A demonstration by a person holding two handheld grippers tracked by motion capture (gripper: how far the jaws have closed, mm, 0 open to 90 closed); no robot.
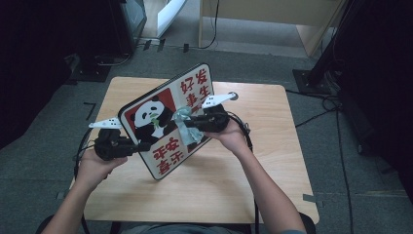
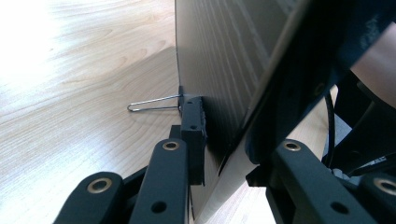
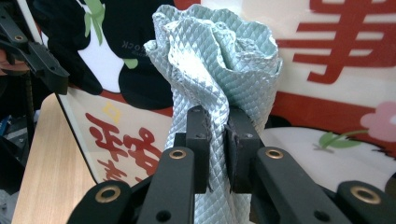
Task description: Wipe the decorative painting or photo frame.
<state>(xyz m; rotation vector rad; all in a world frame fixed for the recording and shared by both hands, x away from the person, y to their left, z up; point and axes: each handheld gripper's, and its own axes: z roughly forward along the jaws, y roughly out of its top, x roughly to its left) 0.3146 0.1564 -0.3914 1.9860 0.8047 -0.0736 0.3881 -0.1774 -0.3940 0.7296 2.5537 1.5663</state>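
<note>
Two items: panda sign board point(image 1: 160, 124), stiff, light; your left gripper point(image 1: 141, 146) clamps its edge.
Cloth point(image 3: 219, 65): soft, bunched; your right gripper point(image 3: 216, 149) pinches it.

left gripper point(image 1: 142, 146) jaws clamped, right gripper point(image 1: 191, 122) jaws pinched

A pale wooden table point(image 1: 253, 185) stands on grey carpet point(image 1: 350, 161), with black cables point(image 1: 336, 122) trailing beside it.
</note>
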